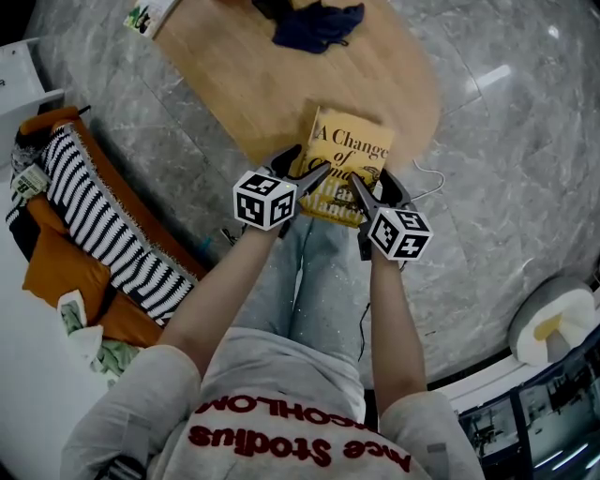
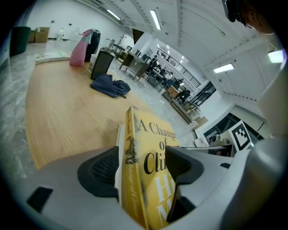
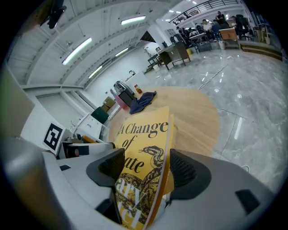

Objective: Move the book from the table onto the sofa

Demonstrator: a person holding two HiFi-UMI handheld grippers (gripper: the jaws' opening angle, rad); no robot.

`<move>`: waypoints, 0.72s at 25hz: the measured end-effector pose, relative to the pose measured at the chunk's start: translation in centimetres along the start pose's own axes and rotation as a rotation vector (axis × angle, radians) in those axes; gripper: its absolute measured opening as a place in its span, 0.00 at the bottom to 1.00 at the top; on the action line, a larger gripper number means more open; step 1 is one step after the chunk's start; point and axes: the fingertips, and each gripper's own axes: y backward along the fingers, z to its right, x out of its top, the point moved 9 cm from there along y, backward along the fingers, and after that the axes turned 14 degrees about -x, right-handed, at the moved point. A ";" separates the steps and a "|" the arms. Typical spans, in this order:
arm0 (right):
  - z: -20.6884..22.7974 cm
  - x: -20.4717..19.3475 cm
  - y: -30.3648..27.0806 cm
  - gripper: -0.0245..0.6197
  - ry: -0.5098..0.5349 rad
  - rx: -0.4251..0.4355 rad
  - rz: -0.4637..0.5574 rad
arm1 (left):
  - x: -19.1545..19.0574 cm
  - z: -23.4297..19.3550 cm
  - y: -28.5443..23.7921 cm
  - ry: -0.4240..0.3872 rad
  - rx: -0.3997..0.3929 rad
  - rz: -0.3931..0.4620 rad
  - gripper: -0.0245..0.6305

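A yellow book (image 1: 349, 150) lies at the near edge of the oval wooden table (image 1: 244, 75), its near end reaching past the edge above the person's legs. My left gripper (image 1: 305, 169) straddles the book's near left corner, and my right gripper (image 1: 380, 183) straddles its near right corner. In the left gripper view the book (image 2: 153, 139) stands between the wide jaws of the left gripper (image 2: 141, 166). The right gripper view shows the book (image 3: 144, 134) between the spread jaws of the right gripper (image 3: 146, 170). Neither pair of pads visibly presses on the covers.
At the left is an orange sofa (image 1: 56, 272) with a black-and-white striped throw (image 1: 103, 225). On the far part of the table are a dark blue cloth (image 1: 314, 23) and a magazine (image 1: 150, 14). A wire hanger (image 1: 427, 183) lies on the marble floor.
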 end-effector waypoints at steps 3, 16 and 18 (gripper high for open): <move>-0.1 -0.3 -0.4 0.51 0.010 0.001 -0.005 | -0.4 -0.4 -0.5 0.061 -0.023 0.017 0.51; -0.3 -0.3 -0.6 0.48 0.006 -0.013 0.000 | -0.4 0.5 -1.3 -0.011 0.018 -0.016 0.51; -0.4 -0.5 -0.3 0.45 0.006 -0.022 0.008 | -0.3 0.8 -1.0 -0.038 0.027 -0.021 0.51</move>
